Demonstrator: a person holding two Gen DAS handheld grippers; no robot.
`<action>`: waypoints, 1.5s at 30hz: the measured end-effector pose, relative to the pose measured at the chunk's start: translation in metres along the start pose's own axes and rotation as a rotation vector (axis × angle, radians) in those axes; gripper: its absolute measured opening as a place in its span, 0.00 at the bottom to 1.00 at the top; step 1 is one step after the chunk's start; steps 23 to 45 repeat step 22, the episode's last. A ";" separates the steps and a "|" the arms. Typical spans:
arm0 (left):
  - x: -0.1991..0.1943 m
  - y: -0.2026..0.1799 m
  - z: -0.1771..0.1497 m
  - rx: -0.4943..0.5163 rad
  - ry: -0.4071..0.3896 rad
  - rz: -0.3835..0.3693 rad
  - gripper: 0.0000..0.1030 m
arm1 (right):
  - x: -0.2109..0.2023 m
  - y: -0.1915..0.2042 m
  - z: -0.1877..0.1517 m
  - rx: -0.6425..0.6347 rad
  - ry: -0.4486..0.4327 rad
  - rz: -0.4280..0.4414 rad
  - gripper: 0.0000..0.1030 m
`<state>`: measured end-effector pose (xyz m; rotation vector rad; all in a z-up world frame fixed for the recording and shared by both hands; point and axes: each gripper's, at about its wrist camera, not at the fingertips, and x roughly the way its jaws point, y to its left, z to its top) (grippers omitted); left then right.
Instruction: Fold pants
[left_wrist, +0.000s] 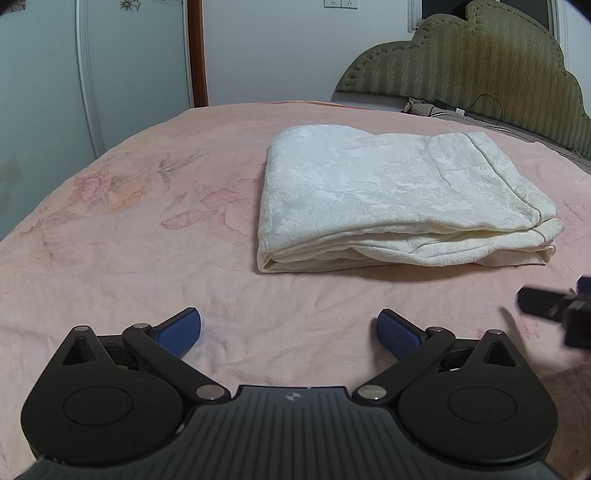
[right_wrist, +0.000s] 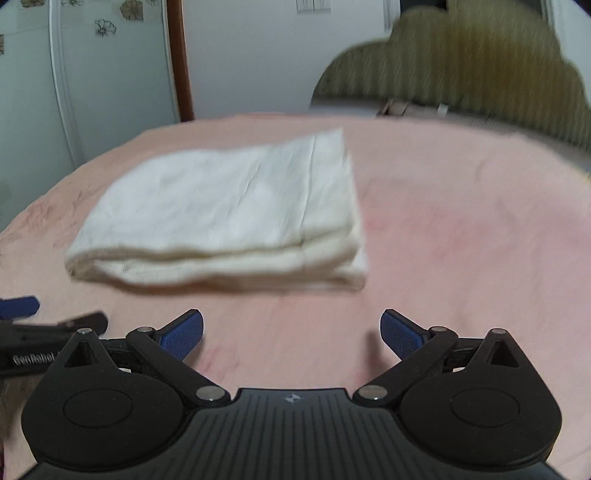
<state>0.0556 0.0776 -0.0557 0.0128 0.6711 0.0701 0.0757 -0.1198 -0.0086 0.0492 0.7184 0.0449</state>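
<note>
The left claw (left_wrist: 289, 332) and right claw (right_wrist: 291, 332) both gape wide, holding nothing. The pants (left_wrist: 399, 199), cream and stacked in layers, lie mid-frame on the pink bed (left_wrist: 129, 236). The fold looks finished; lift both claws clear without snagging an edge.

Home bedroom: bed with pink floral sheet (left_wrist: 129, 229), padded headboard (left_wrist: 480, 62), wardrobe doors (left_wrist: 44, 74).

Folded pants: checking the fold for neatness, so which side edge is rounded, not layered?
The folded pants' edge nearer the wardrobe; the headboard-side edge shows layers.
</note>
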 end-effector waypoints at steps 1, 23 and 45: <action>0.000 0.000 0.000 0.000 0.000 0.000 1.00 | 0.003 0.002 -0.004 -0.006 0.000 -0.012 1.00; 0.000 -0.001 0.001 -0.002 0.000 0.004 1.00 | 0.006 0.008 -0.020 -0.017 0.002 -0.048 1.00; 0.000 -0.001 0.001 -0.002 0.000 0.004 1.00 | 0.006 0.008 -0.020 -0.017 0.002 -0.048 1.00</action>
